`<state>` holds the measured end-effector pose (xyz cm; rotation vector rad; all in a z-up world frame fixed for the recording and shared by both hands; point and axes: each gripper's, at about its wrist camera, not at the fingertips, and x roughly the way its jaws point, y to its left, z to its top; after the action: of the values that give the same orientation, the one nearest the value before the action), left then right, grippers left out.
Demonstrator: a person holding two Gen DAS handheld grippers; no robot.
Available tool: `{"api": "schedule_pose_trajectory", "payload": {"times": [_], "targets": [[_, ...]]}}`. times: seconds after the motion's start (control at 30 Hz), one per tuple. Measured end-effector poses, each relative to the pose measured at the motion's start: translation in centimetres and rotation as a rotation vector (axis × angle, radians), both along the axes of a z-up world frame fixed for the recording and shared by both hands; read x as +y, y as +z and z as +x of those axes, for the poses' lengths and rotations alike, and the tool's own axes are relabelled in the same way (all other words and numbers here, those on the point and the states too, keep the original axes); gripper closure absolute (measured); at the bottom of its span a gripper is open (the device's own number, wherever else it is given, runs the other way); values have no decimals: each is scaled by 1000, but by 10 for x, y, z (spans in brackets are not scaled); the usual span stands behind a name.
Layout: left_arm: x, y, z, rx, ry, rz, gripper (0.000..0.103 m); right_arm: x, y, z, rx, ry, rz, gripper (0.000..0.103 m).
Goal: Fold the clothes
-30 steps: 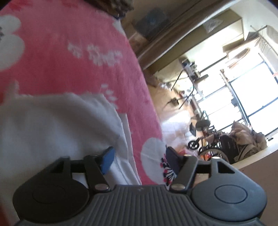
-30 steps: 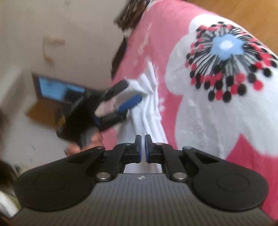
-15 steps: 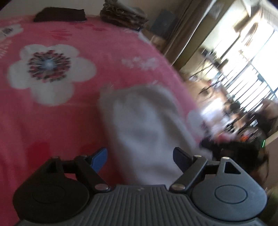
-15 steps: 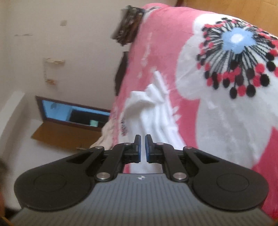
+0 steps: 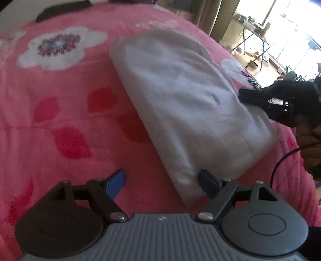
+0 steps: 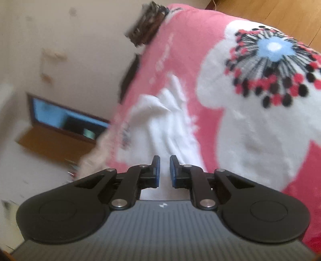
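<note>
A white garment (image 5: 180,96) lies folded into a long pad on the pink flowered blanket (image 5: 70,120). My left gripper (image 5: 160,176) hovers open over the garment's near corner. Its right fingertip (image 5: 206,178) is above the cloth and its left one is over bare blanket, with nothing pinched. At the garment's right edge a hand (image 5: 309,136) holds my right gripper (image 5: 243,95), its tips against the cloth. In the right wrist view that gripper (image 6: 163,162) has its pads nearly together, and the white garment (image 6: 166,124) runs into the narrow gap.
Dark folded clothes (image 5: 62,9) lie at the blanket's far edge, and a dark stack (image 6: 148,26) sits by the wall. Beyond the bed's right side are a folding table (image 5: 254,34) and bright windows. A lit screen (image 6: 66,118) stands beside the bed. A cable (image 5: 280,162) hangs from the right gripper.
My left gripper swung from the bed's edge to the near end of the folded garment and its jaws widened. It has left the right wrist view. The right pads stand slightly further apart.
</note>
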<state>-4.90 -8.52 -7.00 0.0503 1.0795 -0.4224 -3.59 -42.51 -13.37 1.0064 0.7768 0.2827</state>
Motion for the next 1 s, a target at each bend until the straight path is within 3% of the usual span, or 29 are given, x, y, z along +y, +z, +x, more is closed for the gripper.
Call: {"api": "schedule_pose_trajectory", "payload": {"times": [0.27, 0.37, 0.43, 0.5, 0.63, 0.73, 0.77, 0.9, 1.0], "targets": [[16, 8, -7, 24, 53, -32, 21, -13, 10, -15, -35, -87, 34, 90], [23, 18, -7, 35, 84, -53, 20, -5, 31, -20, -83, -106, -18, 77], [28, 28, -7, 20, 107, -62, 17, 2, 48, -27, -114, -116, -99, 71], [32, 38, -6, 2, 131, -67, 13, 18, 64, -32, -147, -112, -225, 54], [32, 60, -3, -43, 185, -35, 9, 52, 90, -26, -193, -80, -517, 44], [27, 68, -6, -43, 216, 7, 9, 68, 104, -32, -223, -78, -697, 24], [26, 70, -8, -38, 222, 18, 9, 72, 107, -34, -234, -83, -734, 16], [22, 70, -15, -18, 221, 52, 8, 86, 115, -33, -258, -113, -833, 1], [21, 67, -17, -14, 224, 86, 8, 93, 119, -36, -269, -161, -906, 1]]}}
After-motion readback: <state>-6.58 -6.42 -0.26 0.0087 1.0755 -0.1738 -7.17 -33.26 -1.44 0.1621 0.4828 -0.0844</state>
